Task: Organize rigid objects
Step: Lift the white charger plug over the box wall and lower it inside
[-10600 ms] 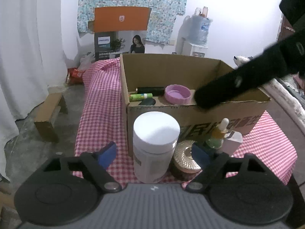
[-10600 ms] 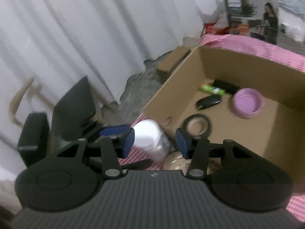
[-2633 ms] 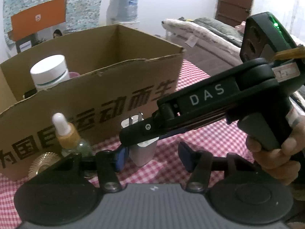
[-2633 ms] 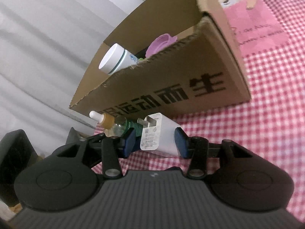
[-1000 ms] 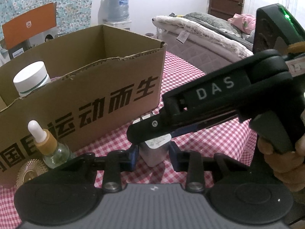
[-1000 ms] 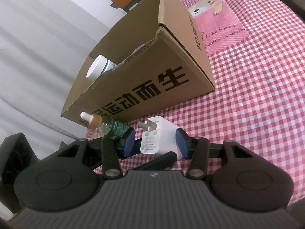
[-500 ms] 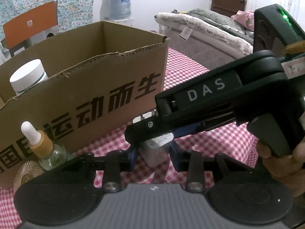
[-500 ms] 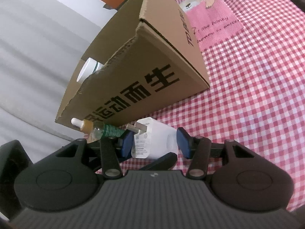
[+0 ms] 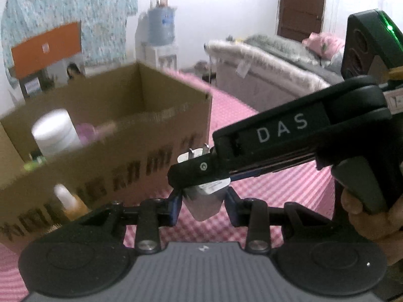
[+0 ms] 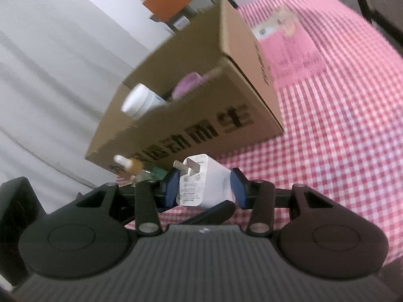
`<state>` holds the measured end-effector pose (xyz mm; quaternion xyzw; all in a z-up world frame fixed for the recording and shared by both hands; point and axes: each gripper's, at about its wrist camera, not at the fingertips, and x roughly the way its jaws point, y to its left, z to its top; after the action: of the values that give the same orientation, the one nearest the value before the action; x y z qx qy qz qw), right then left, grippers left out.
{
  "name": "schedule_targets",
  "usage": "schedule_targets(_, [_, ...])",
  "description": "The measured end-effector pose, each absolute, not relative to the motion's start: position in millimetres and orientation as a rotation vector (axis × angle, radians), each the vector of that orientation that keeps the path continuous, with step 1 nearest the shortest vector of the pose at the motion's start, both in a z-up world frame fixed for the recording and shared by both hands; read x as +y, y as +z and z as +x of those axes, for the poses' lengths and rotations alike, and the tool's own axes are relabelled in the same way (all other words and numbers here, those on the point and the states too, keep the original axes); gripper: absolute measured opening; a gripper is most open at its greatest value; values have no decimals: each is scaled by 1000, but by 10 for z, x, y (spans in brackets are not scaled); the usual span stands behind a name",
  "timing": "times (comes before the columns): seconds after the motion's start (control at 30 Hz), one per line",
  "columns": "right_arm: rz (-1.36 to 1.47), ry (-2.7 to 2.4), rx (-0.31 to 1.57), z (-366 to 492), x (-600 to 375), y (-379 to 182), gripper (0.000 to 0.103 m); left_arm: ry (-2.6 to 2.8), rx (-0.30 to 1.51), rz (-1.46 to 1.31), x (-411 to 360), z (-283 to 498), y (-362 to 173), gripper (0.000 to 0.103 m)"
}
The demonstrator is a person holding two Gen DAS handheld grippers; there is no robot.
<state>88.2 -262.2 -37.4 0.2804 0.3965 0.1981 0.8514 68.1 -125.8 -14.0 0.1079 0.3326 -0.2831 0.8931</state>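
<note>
Here both tools meet on one thing. The right hand-held gripper (image 10: pixel 205 187) has its jaws closing around a white plug-in charger (image 10: pixel 201 182); the left blue pad lies against the charger's labelled face and the right pad sits at its far side, so the charger looks clamped between them. The left hand-held gripper (image 9: pixel 203 207) is narrowed to a small gap around the lower end of the same charger (image 9: pixel 205 202); its pads stand close at either side, but the right tool's black finger crosses in front and motion blur softens the edges, so I cannot tell whether the pads actually press on it.

The charger is a rounded white block with two flat metal prongs at one end and grey small print on one face. In the right wrist view the prongs point up and to the left, toward the cardboard box (image 10: pixel 191 115); in the left wrist view they stick up above the right tool's finger.

It is lifted clear of the red-and-white checked table (image 10: pixel 340 138), just in front of the box's printed wall. The box holds a white jar (image 10: pixel 141 102) and a purple bowl (image 10: pixel 187 84). A dropper bottle (image 10: pixel 133 168) stands outside the box by its near wall, left of the right tool's fingers. A person's hand (image 9: pixel 375 219) grips the right tool's handle.
</note>
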Motion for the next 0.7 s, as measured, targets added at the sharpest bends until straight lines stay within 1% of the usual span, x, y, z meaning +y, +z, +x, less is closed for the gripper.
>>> schedule_targets(0.17, [496, 461, 728, 840, -2537, 134, 44, -557, 586, 189, -1173, 654, 299, 38])
schedule_targets(0.3, [423, 501, 664, 1006, -2475, 522, 44, -524, 549, 158, -1140, 839, 603, 38])
schedule_targets(0.43, [399, 536, 678, 1408, -2468, 728, 44, -498, 589, 133, -1146, 1237, 764, 39])
schedule_targets(0.5, [378, 542, 704, 1671, -2436, 772, 43, -490, 636, 118, -1157, 1507, 781, 38])
schedule_targets(0.6, [379, 540, 773, 2115, -2425, 749, 43, -480, 726, 84, -1156, 1919, 734, 38])
schedule_targets(0.7, [383, 523, 852, 2594, -2361, 593, 41, -460, 811, 57, -1179, 2291, 592, 39])
